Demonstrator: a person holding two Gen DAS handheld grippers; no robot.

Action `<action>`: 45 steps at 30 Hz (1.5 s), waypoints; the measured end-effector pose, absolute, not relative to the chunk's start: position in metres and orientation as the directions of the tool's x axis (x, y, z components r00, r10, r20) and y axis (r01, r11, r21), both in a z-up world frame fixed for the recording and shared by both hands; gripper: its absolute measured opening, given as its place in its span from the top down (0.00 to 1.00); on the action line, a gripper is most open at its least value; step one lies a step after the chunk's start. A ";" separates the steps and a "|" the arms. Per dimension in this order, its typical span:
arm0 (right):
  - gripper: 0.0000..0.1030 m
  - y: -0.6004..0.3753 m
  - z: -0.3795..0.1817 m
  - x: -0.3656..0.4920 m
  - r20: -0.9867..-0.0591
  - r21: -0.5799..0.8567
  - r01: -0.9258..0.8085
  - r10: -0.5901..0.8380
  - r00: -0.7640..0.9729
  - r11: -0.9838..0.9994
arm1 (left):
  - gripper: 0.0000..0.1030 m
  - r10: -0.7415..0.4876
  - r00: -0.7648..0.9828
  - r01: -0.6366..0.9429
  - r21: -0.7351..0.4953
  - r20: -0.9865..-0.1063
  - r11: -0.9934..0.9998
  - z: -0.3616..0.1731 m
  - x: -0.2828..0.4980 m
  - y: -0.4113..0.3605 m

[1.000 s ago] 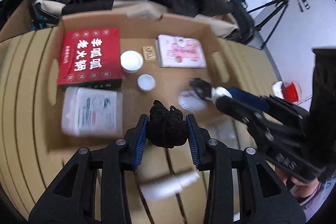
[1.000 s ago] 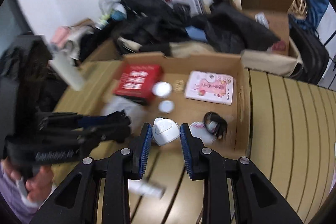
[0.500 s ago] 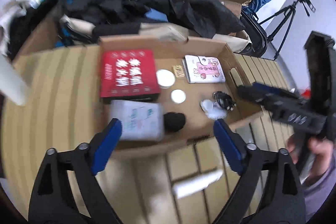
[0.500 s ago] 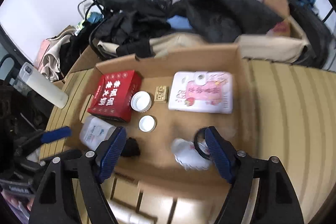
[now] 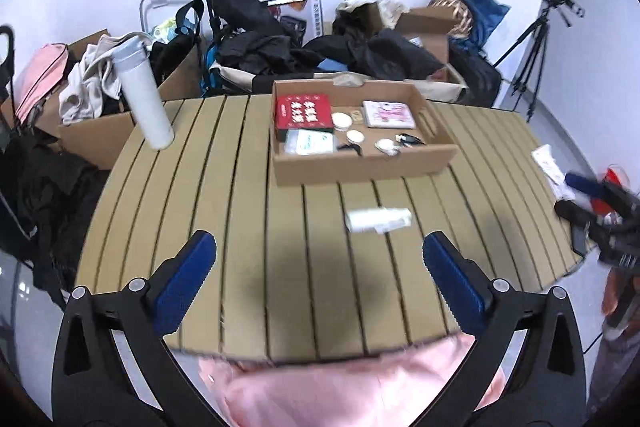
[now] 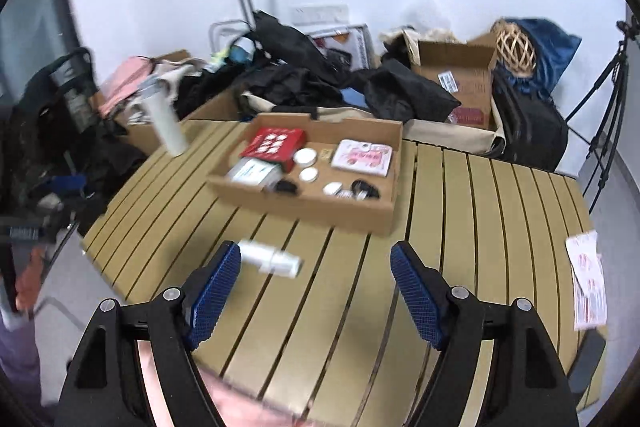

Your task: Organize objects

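Note:
A shallow cardboard box (image 5: 360,167) (image 6: 312,207) sits on the slatted table. It holds a red box (image 5: 304,111), a pink pack (image 5: 387,114), a white wipes pack (image 5: 310,143), round lids, a black scrunchie (image 5: 352,148) and a small white case (image 5: 386,145). A white tube (image 5: 378,219) (image 6: 272,259) lies on the slats in front of the box. My left gripper (image 5: 317,241) hangs well back over the table's near part, its jaws opening with nothing between them. My right gripper (image 6: 317,251) is open and empty, just right of the tube.
A tall white bottle (image 5: 146,95) (image 6: 168,123) stands at the table's far left. A pink-and-white packet (image 6: 586,283) lies at the right edge. Bags, dark clothes and cartons are piled behind the table. A tripod (image 5: 536,39) stands at the right. Pink cloth (image 5: 340,387) shows below the near edge.
The left gripper let go of the black scrunchie and the right one of the white case, both left in the box. Both opened wide and drew back and up.

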State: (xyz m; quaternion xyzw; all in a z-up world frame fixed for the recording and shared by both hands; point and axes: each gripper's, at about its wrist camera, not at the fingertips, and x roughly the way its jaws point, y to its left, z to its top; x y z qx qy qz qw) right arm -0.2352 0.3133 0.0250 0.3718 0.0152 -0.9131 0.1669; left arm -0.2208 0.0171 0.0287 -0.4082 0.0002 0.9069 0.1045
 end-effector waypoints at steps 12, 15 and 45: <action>0.22 0.305 -0.035 -0.100 -0.682 0.149 0.254 -0.286 -0.673 -0.956 | 0.00 0.272 -0.525 -0.146 -0.230 -0.806 -0.962 -0.060 -0.131 0.054; 0.22 0.294 -0.034 -0.096 -0.703 0.072 0.240 -0.220 -0.676 -0.968 | 0.00 0.248 -0.576 -0.180 -0.175 -0.779 -0.968 -0.057 -0.122 0.061; 0.53 0.262 -0.156 -0.354 -0.757 0.309 0.241 -0.392 -0.522 -0.920 | 0.53 0.526 -0.369 -0.277 -0.450 -0.766 -0.849 -0.157 -0.367 0.048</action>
